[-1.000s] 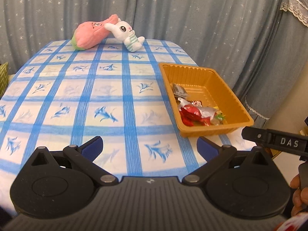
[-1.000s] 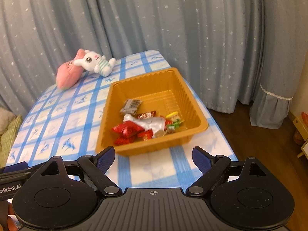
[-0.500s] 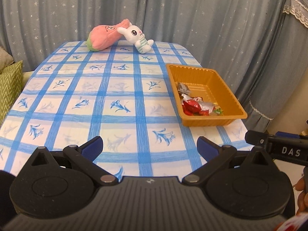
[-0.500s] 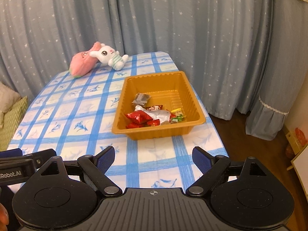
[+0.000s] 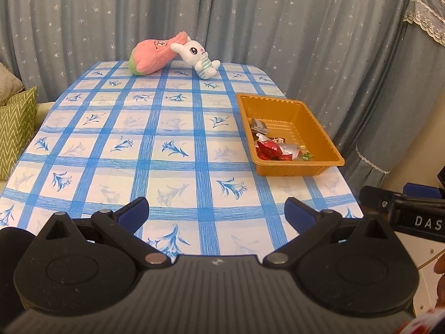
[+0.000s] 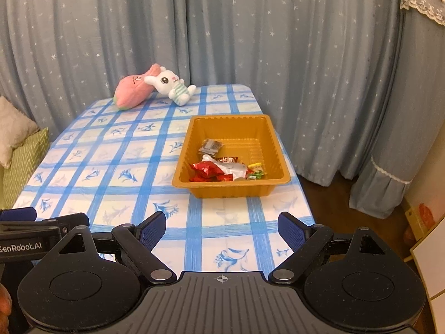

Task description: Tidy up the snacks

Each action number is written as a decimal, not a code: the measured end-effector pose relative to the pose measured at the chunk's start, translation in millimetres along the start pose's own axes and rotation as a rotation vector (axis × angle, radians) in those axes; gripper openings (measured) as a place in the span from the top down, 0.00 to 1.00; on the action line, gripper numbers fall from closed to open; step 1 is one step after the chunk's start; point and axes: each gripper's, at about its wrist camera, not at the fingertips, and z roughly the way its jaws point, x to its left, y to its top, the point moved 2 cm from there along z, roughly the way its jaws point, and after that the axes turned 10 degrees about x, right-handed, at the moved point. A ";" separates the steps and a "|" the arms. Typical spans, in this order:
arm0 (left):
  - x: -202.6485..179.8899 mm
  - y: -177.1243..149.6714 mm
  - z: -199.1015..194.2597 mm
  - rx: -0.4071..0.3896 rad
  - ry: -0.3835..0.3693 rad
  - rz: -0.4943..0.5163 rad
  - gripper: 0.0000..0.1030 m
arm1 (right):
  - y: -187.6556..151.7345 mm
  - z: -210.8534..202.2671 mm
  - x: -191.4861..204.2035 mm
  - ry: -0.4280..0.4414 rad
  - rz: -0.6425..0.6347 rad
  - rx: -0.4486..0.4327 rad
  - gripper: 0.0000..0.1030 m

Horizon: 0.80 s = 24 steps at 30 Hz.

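Observation:
An orange tray (image 5: 314, 122) (image 6: 274, 139) stands on the right side of a table with a blue checked cloth (image 5: 155, 144) (image 6: 111, 167). Several wrapped snacks (image 5: 278, 149) (image 6: 222, 167) lie in its near half, red, silver, grey and yellow-green. My left gripper (image 5: 217, 213) is open and empty, held above the table's near edge. My right gripper (image 6: 222, 229) is open and empty, near the front edge, well short of the tray. Each gripper shows at the edge of the other's view.
A pink plush (image 5: 153, 54) (image 6: 133, 90) and a white rabbit plush (image 5: 198, 55) (image 6: 172, 85) lie at the table's far end. Blue starred curtains hang behind. A green cushion (image 5: 14, 128) sits left of the table. The floor drops off at the right.
Both grippers have pulled back and away from the tray, so more of the table shows. Both stayed open and empty. The snacks in the tray have not moved.

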 end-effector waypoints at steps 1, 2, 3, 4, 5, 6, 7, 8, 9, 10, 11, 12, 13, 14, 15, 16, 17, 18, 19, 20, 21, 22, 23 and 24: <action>-0.5 -0.4 -1.2 -0.001 0.003 0.003 0.00 | -0.8 -2.0 0.6 -0.001 0.001 -0.003 0.15; -1.0 -0.7 -2.2 -0.001 0.005 0.005 0.00 | -1.7 -4.2 0.8 -0.002 0.001 -0.006 0.15; -1.2 -1.1 -3.6 -0.002 0.005 0.005 0.00 | -2.5 -6.3 1.0 -0.005 0.001 -0.010 0.15; -1.5 -1.2 -4.1 -0.002 0.002 0.005 0.00 | -3.4 -8.3 1.7 -0.006 -0.001 -0.013 0.15; -2.0 -1.5 -5.1 -0.003 0.000 0.007 0.00 | -4.7 -10.4 2.5 -0.007 -0.005 -0.015 0.15; -2.9 -2.0 -6.0 -0.004 -0.001 0.011 0.00 | -6.1 -12.1 2.8 -0.009 -0.007 -0.018 0.15; -3.9 -2.9 -6.7 -0.004 -0.001 0.016 0.00 | -6.5 -12.3 2.9 -0.009 -0.003 -0.018 0.15; -4.8 -3.2 -7.5 -0.005 -0.001 0.020 0.00 | -7.2 -13.8 2.4 -0.010 -0.001 -0.018 0.15; -5.6 -3.8 -8.4 -0.006 -0.002 0.022 0.00 | -7.6 -14.6 1.9 -0.010 0.002 -0.018 0.15; -5.9 -3.9 -8.8 -0.006 -0.003 0.024 0.00 | -8.0 -15.6 1.6 -0.011 0.005 -0.018 0.15; -5.8 -4.1 -8.7 -0.006 -0.003 0.023 0.00 | -8.6 -17.0 1.5 -0.011 0.006 -0.018 0.15; -6.3 -4.1 -9.4 -0.007 -0.005 0.023 0.00 | -8.7 -18.4 1.2 -0.010 0.006 -0.020 0.15; -6.7 -3.9 -9.8 -0.008 -0.006 0.024 0.00 | -8.6 -17.9 1.1 -0.010 0.006 -0.020 0.15; -7.2 -3.8 -10.0 -0.009 -0.005 0.026 0.00 | -8.7 -17.8 1.2 -0.011 0.005 -0.019 0.15; -7.5 -3.9 -10.2 -0.010 -0.004 0.029 0.00 | -9.1 -17.2 1.0 -0.010 0.004 -0.020 0.15; -7.8 -3.6 -9.8 -0.011 -0.004 0.029 0.00 | -9.4 -18.2 1.0 -0.010 0.003 -0.021 0.15; -7.8 -3.6 -9.6 -0.010 -0.004 0.028 0.00 | -9.3 -19.7 0.9 -0.010 0.003 -0.021 0.15; -7.8 -3.6 -9.7 -0.010 -0.005 0.027 0.00 | -8.8 -20.4 0.6 -0.010 0.002 -0.020 0.15; -7.6 -3.6 -9.5 -0.010 -0.004 0.028 0.00 | -8.9 -20.6 0.6 -0.010 0.002 -0.021 0.15; -7.4 -3.5 -9.5 -0.011 -0.003 0.028 0.00 | -8.9 -20.3 0.8 -0.010 0.003 -0.021 0.15; -7.3 -3.3 -9.4 -0.011 -0.002 0.027 0.00 | -9.0 -20.7 0.8 -0.010 0.002 -0.021 0.15; -7.2 -2.8 -9.1 -0.010 -0.003 0.027 0.00 | -9.0 -20.5 0.8 -0.010 0.003 -0.020 0.15; -6.8 -2.8 -9.1 -0.011 -0.004 0.027 0.00 | -8.9 -20.4 0.9 -0.010 0.004 -0.020 0.15; -7.2 -2.7 -9.2 -0.011 -0.003 0.027 0.00 | -8.9 -19.9 1.0 -0.009 0.004 -0.020 0.15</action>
